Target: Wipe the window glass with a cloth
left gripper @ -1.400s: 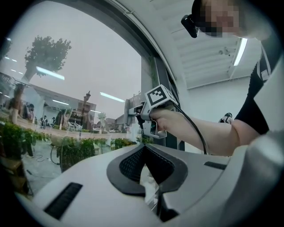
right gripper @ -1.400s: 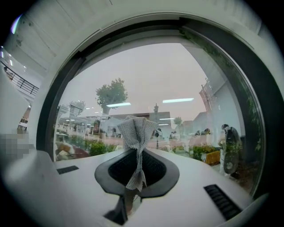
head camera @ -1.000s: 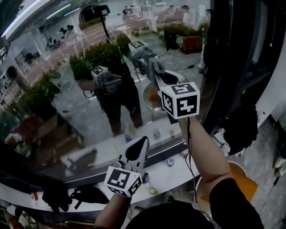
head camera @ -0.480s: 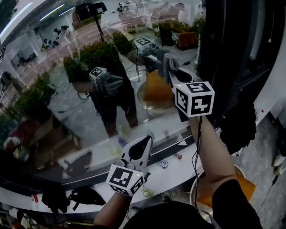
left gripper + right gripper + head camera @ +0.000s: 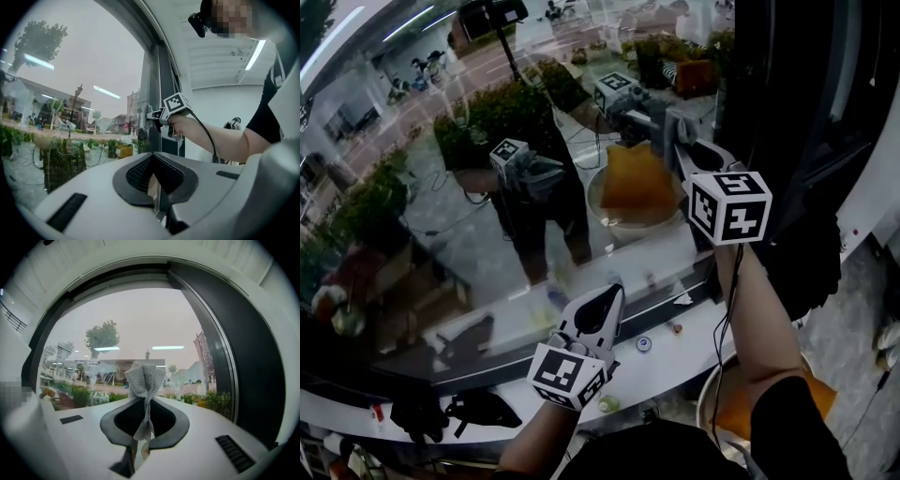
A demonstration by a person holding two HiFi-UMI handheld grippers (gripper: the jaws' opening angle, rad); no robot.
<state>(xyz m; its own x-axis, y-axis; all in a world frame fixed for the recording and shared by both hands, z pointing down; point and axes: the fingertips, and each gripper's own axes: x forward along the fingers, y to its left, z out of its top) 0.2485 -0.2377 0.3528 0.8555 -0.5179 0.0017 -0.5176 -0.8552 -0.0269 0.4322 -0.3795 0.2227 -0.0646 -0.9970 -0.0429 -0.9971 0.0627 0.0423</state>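
Right gripper (image 5: pixel 678 134) is raised in the upper right of the head view, with its jaws clenched on a grey mesh cloth (image 5: pixel 143 392). The cloth is pinched at its middle. Its upper part fans out above the jaw tips and a short tail hangs down between them. The bunched top of the cloth is seen right at the window glass (image 5: pixel 431 216), close to the dark window frame (image 5: pixel 787 84) along the right side. Actual contact with the pane cannot be confirmed.

Left gripper (image 5: pixel 602 307) is held low at bottom center of the head view, pointed toward the lower part of the glass above the white sill (image 5: pixel 684 342). Its jaws are closed together with nothing gripped between them, as seen in the left gripper view.

A small round cap (image 5: pixel 644 344) is seen on the sill, right of the left gripper. A round basin (image 5: pixel 710 398) with something orange inside is partly seen at lower right, behind the right forearm. The person and both grippers are reflected in the pane at center. Shrubs and buildings are seen through it.
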